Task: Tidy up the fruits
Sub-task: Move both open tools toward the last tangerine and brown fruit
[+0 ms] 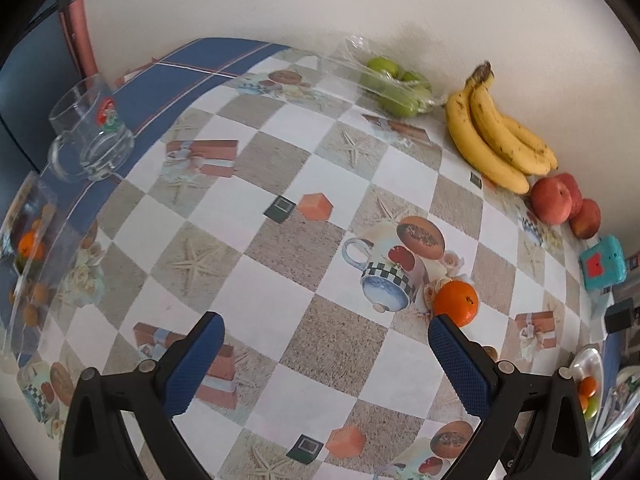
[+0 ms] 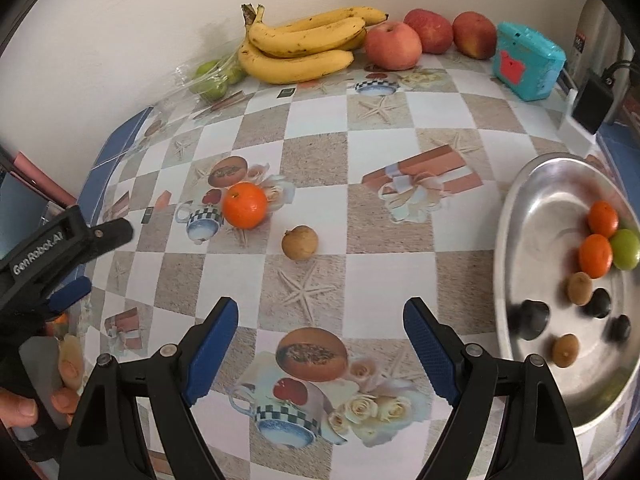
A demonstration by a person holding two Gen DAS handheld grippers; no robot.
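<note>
Both grippers hang over the patterned table with nothing between their fingers: the left gripper (image 1: 326, 364) is spread wide, its right blue pad just short of one loose orange (image 1: 456, 303) at about 2 o'clock from the fingertips, and the right gripper (image 2: 320, 348) is equally wide open above bare tablecloth (image 2: 384, 272). From the right wrist view that same orange (image 2: 244, 205) sits at 11 o'clock, with one small brown fruit (image 2: 299, 243) just beside it toward 12 o'clock, the two close but not touching. The metal bowl (image 2: 516, 240) at 3 o'clock holds eight pieces: two oranges (image 2: 595, 255), one green fruit (image 2: 625, 249), two brown fruits (image 2: 580, 288) and three dark ones (image 2: 530, 318). Along the wall at 12 o'clock lie one bunch of bananas (image 2: 304, 46), about four in it, and three red apples (image 2: 393, 45) side by side toward 1 o'clock. At 11 o'clock one clear bag of green fruits (image 2: 210, 78) holds perhaps three or four; the count is blurred. One teal box (image 2: 529, 65) stands right of the apples. In the left wrist view one glass mug (image 1: 91, 133) stands at 10 o'clock.
</note>
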